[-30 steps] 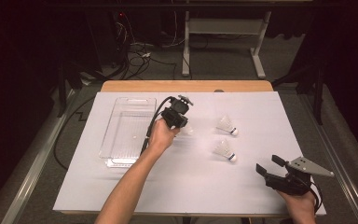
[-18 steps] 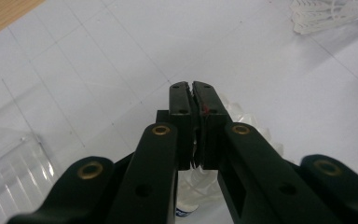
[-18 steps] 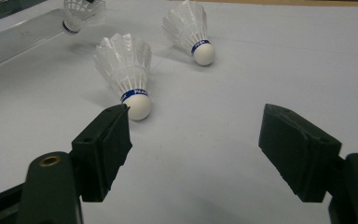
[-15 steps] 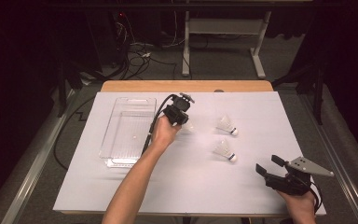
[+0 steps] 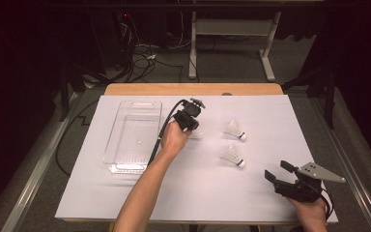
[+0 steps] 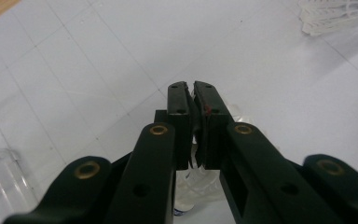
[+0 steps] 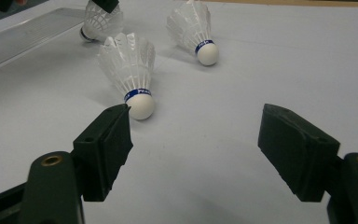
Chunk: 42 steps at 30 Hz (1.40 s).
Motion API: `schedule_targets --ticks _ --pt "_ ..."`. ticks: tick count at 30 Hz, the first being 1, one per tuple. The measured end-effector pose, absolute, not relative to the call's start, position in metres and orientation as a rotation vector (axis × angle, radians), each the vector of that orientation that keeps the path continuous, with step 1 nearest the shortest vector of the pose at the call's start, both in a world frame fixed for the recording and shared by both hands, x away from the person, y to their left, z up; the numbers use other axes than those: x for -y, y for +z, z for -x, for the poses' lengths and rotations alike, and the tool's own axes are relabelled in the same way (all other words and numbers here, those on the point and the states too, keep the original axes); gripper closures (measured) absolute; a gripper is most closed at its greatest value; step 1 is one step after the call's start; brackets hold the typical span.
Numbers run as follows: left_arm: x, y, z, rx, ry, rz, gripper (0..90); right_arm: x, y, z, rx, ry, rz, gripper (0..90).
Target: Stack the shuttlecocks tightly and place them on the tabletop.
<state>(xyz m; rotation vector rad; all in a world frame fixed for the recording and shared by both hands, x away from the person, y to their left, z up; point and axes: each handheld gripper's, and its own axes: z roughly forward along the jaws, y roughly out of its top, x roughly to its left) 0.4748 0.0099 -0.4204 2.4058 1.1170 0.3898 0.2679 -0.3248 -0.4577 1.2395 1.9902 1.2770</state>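
Here the left gripper (image 6: pixel 193 88) pinches a shuttlecock (image 6: pixel 191 184), cork toward the camera.

The nearest shuttlecock (image 7: pixel 129 74) carried a blue band above its cork with white lettering (too blurred to read for certain); the band on the farther shuttlecock (image 7: pixel 193 28) was illegible.

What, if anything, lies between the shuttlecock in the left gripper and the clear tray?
Nothing visible. The left gripper is shut on a shuttlecock, and only bare white mat separates it from the clear tray. The other two shuttlecocks lie on the opposite side.
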Motion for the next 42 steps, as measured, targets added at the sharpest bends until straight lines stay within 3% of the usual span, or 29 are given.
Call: schedule_targets --ticks 17,31,42 --pt "0.002 -0.428 -0.476 -1.130 0.330 -2.404 80.9 0.325 -0.458 -0.268 -1.994 1.278 -1.240 26.0" --pt "0.005 -0.431 -0.476 -1.140 0.320 -2.396 69.5 0.325 -0.458 -0.269 -1.996 1.279 -1.237 26.0" --pt "0.001 -0.429 -0.479 -1.165 0.326 -2.372 66.5 0.325 -0.458 -0.269 -2.001 1.276 -1.234 26.0"
